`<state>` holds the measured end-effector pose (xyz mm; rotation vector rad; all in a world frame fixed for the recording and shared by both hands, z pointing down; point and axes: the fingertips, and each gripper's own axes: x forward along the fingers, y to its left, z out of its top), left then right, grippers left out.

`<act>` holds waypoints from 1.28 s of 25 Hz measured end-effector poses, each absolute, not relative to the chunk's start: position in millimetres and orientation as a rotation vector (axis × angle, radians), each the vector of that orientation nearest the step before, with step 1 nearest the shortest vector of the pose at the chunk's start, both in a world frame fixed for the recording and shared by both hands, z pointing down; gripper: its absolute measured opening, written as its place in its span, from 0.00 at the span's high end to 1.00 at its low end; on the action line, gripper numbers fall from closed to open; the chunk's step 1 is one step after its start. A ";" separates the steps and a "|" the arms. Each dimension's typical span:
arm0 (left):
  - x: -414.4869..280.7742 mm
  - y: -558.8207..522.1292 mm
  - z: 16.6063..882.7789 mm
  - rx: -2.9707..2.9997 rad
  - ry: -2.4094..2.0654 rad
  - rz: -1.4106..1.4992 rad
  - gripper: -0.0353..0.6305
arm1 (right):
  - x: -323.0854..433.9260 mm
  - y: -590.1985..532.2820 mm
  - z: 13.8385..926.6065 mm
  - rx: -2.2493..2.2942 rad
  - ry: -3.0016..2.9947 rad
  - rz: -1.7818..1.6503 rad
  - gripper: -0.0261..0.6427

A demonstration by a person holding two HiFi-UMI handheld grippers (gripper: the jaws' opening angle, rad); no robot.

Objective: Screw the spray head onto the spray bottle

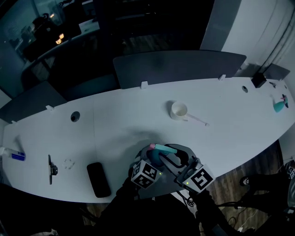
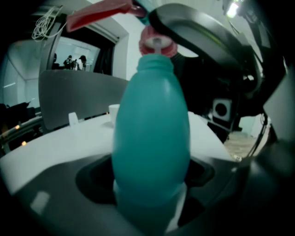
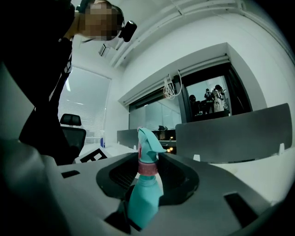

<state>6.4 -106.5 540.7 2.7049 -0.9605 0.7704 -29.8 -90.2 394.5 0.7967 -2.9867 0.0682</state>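
In the head view both grippers meet at the white table's (image 1: 115,124) near edge. My left gripper (image 1: 154,162) is shut on the body of the teal spray bottle (image 2: 151,133), which stands upright between its jaws. The spray head (image 3: 148,144), teal with a pink collar (image 2: 156,44) and a red trigger (image 2: 99,14), sits on top of the bottle's neck. My right gripper (image 3: 148,171) points level, shut on the spray head near the collar, and shows as a dark shape (image 2: 207,39) above the bottle. The neck's thread is hidden.
A white cup (image 1: 179,110) with a pale stick (image 1: 198,120) beside it stands mid-table. A black phone (image 1: 98,179) and a small dark stand (image 1: 51,167) lie at the near left, a blue-white item (image 1: 16,156) at the far left, a teal object (image 1: 279,105) at the right end. Grey dividers (image 1: 179,64) line the far side.
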 end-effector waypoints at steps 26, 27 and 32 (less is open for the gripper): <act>-7.8 -110.6 539.6 2.460 -1.335 0.699 0.32 | -39.4 -87.5 409.5 0.897 -3.007 0.031 0.77; -7.9 -109.0 538.0 2.496 -1.306 0.714 0.32 | -40.0 -86.7 409.7 0.878 -3.006 0.033 0.77; -0.2 -96.0 511.6 2.904 -0.968 0.690 0.27 | -41.2 -89.4 411.8 0.772 -3.009 0.019 0.77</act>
